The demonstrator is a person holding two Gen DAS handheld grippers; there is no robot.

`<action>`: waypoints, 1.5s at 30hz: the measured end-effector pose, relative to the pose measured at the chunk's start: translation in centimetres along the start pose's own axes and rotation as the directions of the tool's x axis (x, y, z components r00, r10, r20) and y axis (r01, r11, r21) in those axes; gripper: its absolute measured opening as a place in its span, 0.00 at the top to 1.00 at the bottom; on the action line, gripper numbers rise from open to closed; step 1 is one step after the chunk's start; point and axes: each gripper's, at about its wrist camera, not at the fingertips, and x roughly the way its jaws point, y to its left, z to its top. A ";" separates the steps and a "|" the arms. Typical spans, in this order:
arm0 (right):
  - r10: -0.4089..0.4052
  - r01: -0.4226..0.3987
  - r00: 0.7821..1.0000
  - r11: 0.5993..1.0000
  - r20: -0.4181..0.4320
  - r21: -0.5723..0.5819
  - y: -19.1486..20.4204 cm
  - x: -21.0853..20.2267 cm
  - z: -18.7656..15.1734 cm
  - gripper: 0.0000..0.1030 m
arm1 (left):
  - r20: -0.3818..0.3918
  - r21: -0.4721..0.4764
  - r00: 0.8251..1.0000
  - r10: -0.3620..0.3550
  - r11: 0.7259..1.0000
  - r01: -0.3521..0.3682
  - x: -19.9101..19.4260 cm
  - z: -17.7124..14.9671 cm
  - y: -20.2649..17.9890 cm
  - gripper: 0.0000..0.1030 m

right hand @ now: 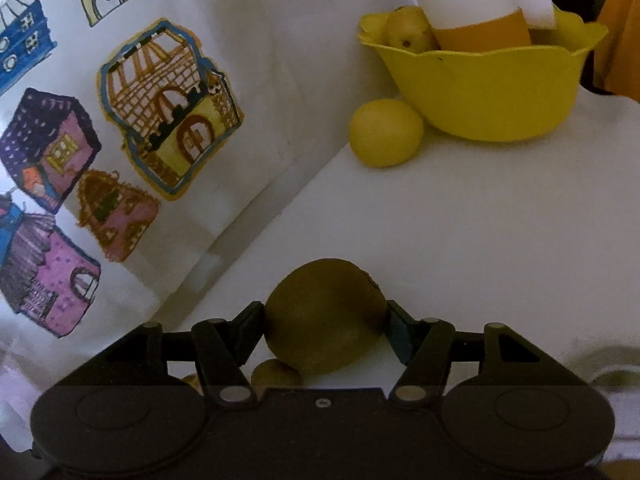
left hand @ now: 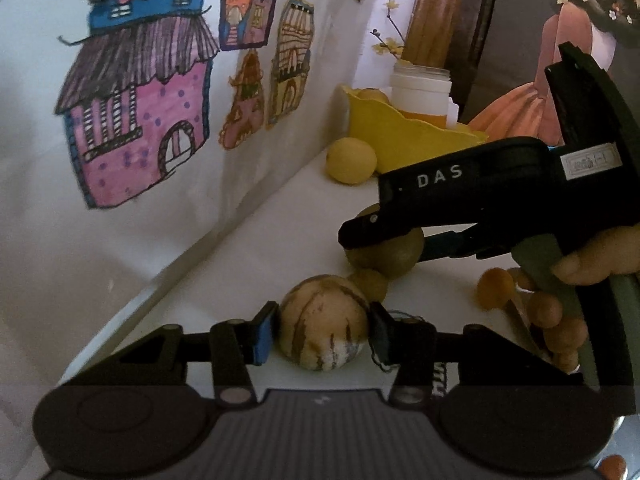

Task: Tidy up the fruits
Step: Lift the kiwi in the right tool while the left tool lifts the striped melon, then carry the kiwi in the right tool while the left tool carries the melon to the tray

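Observation:
My left gripper (left hand: 320,330) is shut on a round tan fruit with brown stripes (left hand: 324,322), low over the white table. My right gripper (right hand: 326,320) is shut on a brown kiwi (right hand: 326,316); in the left wrist view it (left hand: 360,236) reaches in from the right over that kiwi (left hand: 394,256). A yellow bowl (right hand: 488,92) stands at the back and holds a yellow fruit (right hand: 410,30) and a white and orange bottle (right hand: 472,4). A yellow lemon (right hand: 386,132) lies on the table beside the bowl; it also shows in the left wrist view (left hand: 351,160).
A small brown fruit (left hand: 370,284) lies just behind the striped fruit. A cluster of small brown fruits (left hand: 532,304) lies to the right. A white wall with drawn paper houses (left hand: 136,120) runs along the left edge of the table.

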 end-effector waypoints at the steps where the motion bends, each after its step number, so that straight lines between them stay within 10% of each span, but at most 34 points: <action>1: 0.004 -0.004 1.000 1.000 -0.003 0.007 0.0 -0.3 -0.3 0.36 | -0.003 -0.001 1.000 0.000 1.000 0.000 -0.2 -0.1 0.0 0.50; 26: 0.093 -0.090 0.994 0.995 0.066 -0.041 1.0 -12.1 -7.6 0.36 | -0.020 -0.004 1.000 -0.011 1.000 0.011 -7.2 -4.7 -3.1 0.50; 45: 0.026 -0.012 0.984 0.997 0.176 -0.081 -4.7 -24.3 -16.3 0.36 | 0.049 0.070 0.985 -0.166 0.984 0.162 -12.7 -6.8 -11.2 0.50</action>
